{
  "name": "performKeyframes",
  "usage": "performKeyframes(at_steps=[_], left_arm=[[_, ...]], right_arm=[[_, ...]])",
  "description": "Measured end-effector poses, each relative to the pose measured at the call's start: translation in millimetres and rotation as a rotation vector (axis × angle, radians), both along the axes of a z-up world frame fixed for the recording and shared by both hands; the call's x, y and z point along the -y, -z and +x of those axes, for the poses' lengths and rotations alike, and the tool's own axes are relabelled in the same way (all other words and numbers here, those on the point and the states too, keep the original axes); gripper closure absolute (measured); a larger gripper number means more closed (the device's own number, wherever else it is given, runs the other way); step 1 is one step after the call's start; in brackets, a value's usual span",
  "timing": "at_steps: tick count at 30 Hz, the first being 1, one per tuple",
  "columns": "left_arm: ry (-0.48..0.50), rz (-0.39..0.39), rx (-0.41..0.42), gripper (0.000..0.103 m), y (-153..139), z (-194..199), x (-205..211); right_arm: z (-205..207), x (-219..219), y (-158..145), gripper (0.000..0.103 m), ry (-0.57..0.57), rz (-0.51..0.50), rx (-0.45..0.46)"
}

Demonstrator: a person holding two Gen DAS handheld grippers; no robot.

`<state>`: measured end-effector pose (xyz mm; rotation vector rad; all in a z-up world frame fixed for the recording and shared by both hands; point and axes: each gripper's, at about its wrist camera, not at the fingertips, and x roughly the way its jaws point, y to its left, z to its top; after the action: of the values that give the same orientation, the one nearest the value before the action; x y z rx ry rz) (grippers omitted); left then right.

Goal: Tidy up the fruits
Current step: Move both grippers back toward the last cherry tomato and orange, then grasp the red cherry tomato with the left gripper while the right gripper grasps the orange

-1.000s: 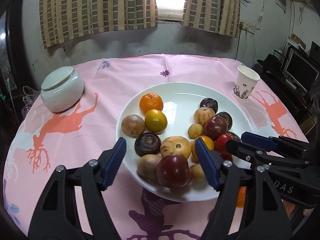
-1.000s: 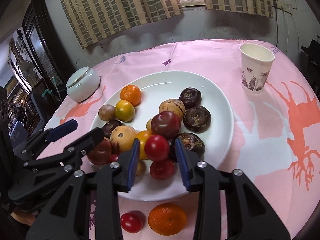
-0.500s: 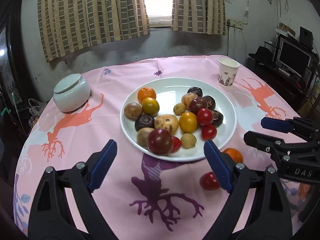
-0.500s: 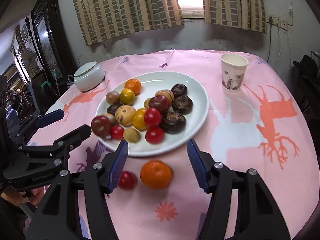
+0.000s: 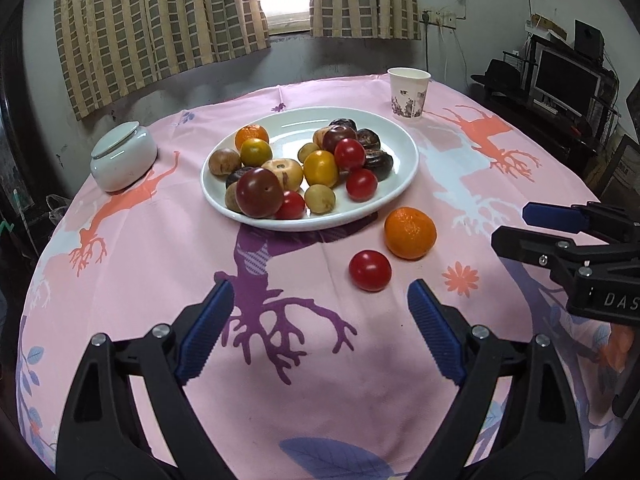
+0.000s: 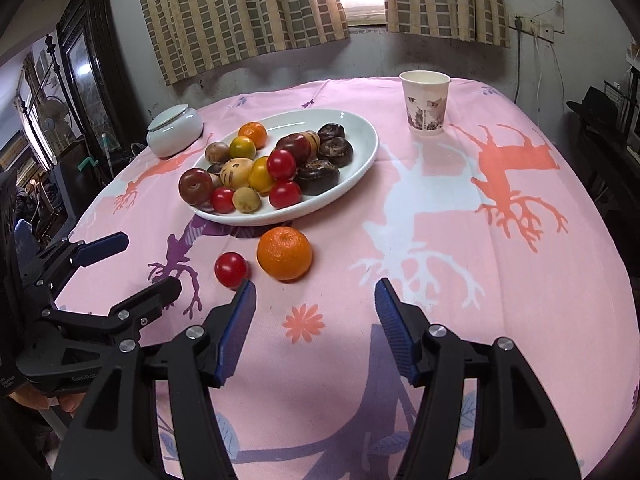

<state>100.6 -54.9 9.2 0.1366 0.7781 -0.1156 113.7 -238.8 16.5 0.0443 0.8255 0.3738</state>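
A mandarin orange (image 5: 410,233) and a cherry tomato (image 5: 369,270) lie on the pink tablecloth (image 5: 160,272), just near of the white plate (image 5: 400,184) heaped with mixed fruit. The step in hand seems to be sorting pieces off the plate. Both the left gripper (image 5: 320,328) and the right gripper (image 6: 314,320) hang wide and empty; next calls for reaching another fruit. Only the right view shows the dark cabinet (image 6: 96,60) far left; the left shows a monitor (image 5: 564,76).
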Motion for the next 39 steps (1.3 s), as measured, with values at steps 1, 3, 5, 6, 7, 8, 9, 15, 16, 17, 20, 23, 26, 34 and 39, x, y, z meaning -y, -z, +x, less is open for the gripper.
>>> performKeyframes(at_steps=[1, 3, 5, 6, 7, 8, 9, 15, 16, 17, 20, 23, 26, 34, 39], left_arm=[[-0.003, 0.001, -0.005, 0.013, 2.5, 0.5, 0.8], [-0.011, 0.007, -0.013, 0.013, 8.3, 3.7, 3.2], [-0.018, 0.006, -0.024, 0.013, 14.3, 8.3, 5.5], [-0.019, 0.003, -0.032, 0.013, 17.1, 11.3, 7.3], [-0.019, -0.001, -0.042, 0.013, 20.2, 14.9, 9.7], [-0.018, -0.001, -0.049, 0.013, 22.6, 17.9, 11.9], [-0.016, 0.000, -0.053, 0.013, 24.7, 20.9, 14.2], [-0.015, 0.011, -0.062, 0.014, 35.3, 37.7, 24.7], [-0.016, 0.013, -0.062, 0.016, 36.6, 39.9, 25.4], [-0.015, 0.009, -0.065, 0.021, 37.8, 42.0, 25.6], [-0.010, -0.007, -0.082, 0.032, 41.2, 47.1, 25.8], [0.004, -0.015, -0.098, 0.063, 45.2, 50.3, 27.3], [0.021, -0.016, -0.099, 0.071, 45.6, 49.1, 30.9], [0.046, -0.041, -0.098, 0.072, 36.3, 32.3, 20.4], [0.050, -0.043, -0.085, 0.072, 29.1, 19.0, 7.3]], right_arm=[[0.0, 0.9, 0.7, 0.041, 0.001, 0.003, 0.000], [0.0, 2.3, 0.9, 0.041, 0.005, 0.008, 0.003], [0.4, 4.3, 1.5, 0.040, 0.003, 0.018, 0.002], [0.3, 4.9, 1.7, 0.040, 0.003, 0.020, 0.000], [0.4, 5.0, 1.9, 0.040, 0.001, 0.019, 0.001], [0.4, 5.0, 1.8, 0.040, 0.002, 0.019, 0.001], [0.5, 5.7, 2.4, 0.040, 0.000, 0.023, -0.001], [-1.7, 2.2, 5.7, 0.040, -0.023, 0.000, 0.005], [-2.2, 1.4, 5.8, 0.040, -0.028, -0.004, 0.008], [-2.4, 1.2, 5.9, 0.040, -0.031, -0.005, 0.008], [-2.6, 0.7, 5.5, 0.040, -0.039, -0.002, 0.010], [-2.5, 0.8, 5.6, 0.040, -0.039, -0.003, 0.009], [-2.6, -0.4, 7.0, 0.040, -0.040, -0.009, 0.006], [-0.2, -7.2, 17.1, 0.040, -0.029, -0.047, -0.010], [3.2, -24.4, 27.1, 0.040, -0.052, -0.105, -0.028]])
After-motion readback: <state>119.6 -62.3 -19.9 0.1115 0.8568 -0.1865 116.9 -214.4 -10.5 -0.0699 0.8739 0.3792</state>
